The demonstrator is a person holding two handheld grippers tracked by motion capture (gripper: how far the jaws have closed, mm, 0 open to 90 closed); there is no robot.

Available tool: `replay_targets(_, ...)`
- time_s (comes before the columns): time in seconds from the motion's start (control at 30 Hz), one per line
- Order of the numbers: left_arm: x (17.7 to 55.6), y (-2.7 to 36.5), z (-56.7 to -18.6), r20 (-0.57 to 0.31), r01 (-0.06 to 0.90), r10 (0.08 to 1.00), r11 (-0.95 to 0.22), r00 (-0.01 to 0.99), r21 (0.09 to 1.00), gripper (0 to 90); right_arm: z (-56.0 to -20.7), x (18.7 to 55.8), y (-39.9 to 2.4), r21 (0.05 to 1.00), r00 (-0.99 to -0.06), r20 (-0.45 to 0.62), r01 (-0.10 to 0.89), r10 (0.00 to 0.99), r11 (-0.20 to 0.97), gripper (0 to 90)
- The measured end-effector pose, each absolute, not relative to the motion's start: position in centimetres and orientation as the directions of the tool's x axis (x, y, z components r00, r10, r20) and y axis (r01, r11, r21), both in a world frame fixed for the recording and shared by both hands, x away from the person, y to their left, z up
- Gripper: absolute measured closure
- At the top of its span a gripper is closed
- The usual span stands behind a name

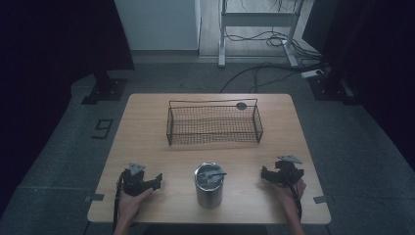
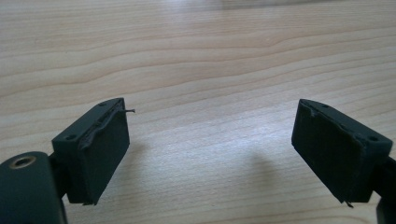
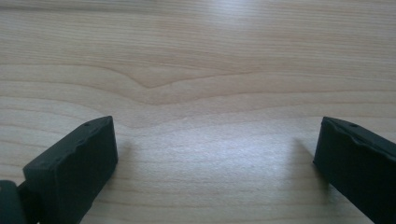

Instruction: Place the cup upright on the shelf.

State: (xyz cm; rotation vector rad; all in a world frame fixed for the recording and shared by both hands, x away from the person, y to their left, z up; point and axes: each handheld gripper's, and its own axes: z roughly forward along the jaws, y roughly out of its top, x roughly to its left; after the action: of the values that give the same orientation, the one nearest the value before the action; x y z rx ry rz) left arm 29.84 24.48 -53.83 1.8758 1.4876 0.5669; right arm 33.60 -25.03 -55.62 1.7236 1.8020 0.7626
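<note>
Table [image 1: 147,127]: light wood, pale grain, rectangular, centre of the high view. Floor around it grey; dark drapes at left and right edges of the frame; white panel and a metal stand with loose cables along the top edge.

Wire basket [image 1: 214,123]: dark mesh, oblong, on the far half of the table, upper centre of the frame. A small dark round tag sits on its rear rim.

Metal can [image 1: 209,185]: cylindrical, dull silver, upright at lower centre of the frame, near the table's front edge. Top open or partly so; a lid flap or similar piece lies across the mouth, detail too small to tell. It stands between the two grippers, well apart from each.

Left gripper [image 1: 157,179]: lower left of the frame, held in a hand [image 1: 131,199] resting on the table, grey plate on top, pointing toward the can. In the left gripper view its jaws stand wide apart over bare wood, nothing between them.

Right gripper [image 1: 264,174]: lower right of the frame, held in the other hand [image 1: 288,188], pointing toward the can. In the right gripper view its jaws are likewise spread wide, released, over bare wood.
</note>
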Motion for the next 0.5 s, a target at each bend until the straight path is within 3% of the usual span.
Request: replay_targets(0.5, 29.44, 24.91, -53.13, -0.086, 0.657, 0.959, -0.118, 0.27, 0.744, 11.4, -55.63, 33.43, -25.16, 0.714, -0.033, 0.009, 0.7, 0.999, 0.017, 0.0)
